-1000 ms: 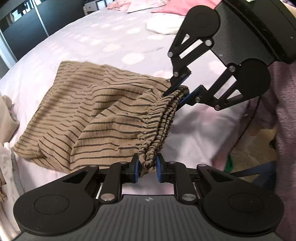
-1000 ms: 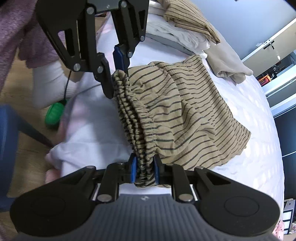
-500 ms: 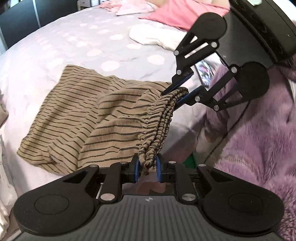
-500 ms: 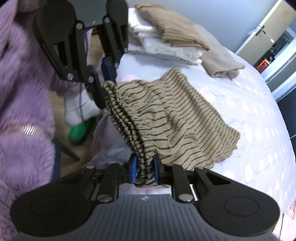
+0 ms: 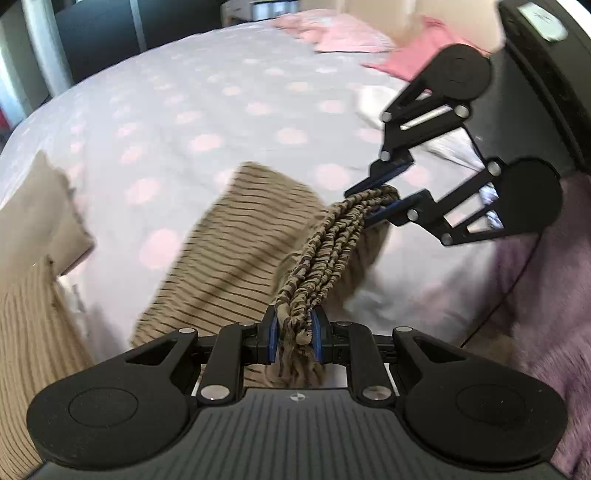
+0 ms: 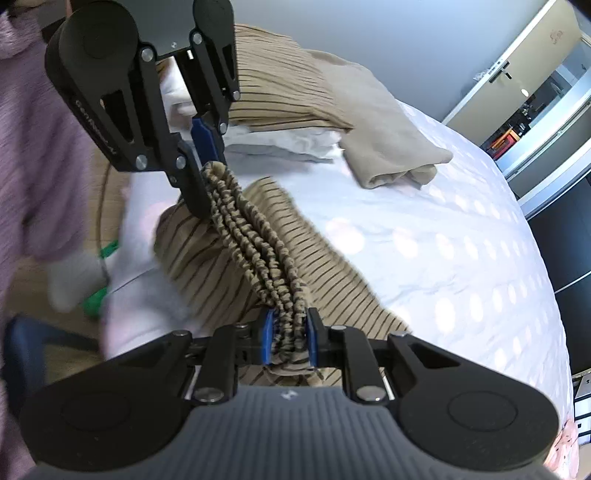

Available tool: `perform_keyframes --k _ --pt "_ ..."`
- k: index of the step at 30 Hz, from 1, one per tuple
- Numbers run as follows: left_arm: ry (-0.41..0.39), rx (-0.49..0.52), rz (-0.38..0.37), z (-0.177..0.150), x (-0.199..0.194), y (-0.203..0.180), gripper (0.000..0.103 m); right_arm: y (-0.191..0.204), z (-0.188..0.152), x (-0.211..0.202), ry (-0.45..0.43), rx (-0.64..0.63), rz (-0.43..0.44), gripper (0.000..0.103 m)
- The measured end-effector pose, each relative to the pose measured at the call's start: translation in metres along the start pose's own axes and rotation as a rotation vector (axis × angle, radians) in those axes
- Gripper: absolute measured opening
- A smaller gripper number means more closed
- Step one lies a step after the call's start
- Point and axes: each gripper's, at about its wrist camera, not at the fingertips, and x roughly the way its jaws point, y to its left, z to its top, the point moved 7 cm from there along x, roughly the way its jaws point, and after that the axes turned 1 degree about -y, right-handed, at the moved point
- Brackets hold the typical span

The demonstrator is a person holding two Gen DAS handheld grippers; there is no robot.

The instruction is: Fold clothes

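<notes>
Jaws of left gripper (image 5: 294, 330) and right gripper (image 6: 287, 334) closed on the waistband (image 6: 258, 254) (taut between them); garment (image 5: 236, 258) hangs over bed (image 5: 221, 110) edge.

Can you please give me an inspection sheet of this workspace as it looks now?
Surface: bed cover, pale with pink dots.
Job's things: striped garment, gathered waistband stretched between both grippers, rest draped on the bed.
Clutter: folded clothes pile; beige garment; pink fabrics.
Grippers: left gripper and right gripper both clamp the waistband.
Cables: thin dark cord.
Surroundings: door; dark wardrobe.
</notes>
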Motion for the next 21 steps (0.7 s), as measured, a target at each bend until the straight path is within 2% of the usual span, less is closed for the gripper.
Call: perform_keyframes --k 5,9,14,21 --pt "-0.008 -0.154 0.020 0.016 0.039 0.064 0.016 -0.041 0.021 0.058 0.016 0.082 0.011 0.020" --pt "0.008 -0.207 0.047 0.017 0.066 0.096 0.016 -0.063 0.028 0.104 0.017 0.162 0.039 0.020" --pt "0.057 -0.296 0.025 0.003 0.100 0.127 0.017 -0.074 0.022 0.153 0.045 0.234 0.075 0.021" --pt "0.112 -0.359 0.027 -0.010 0.140 0.145 0.019 -0.078 0.007 0.212 0.073 0.337 0.116 0.024"
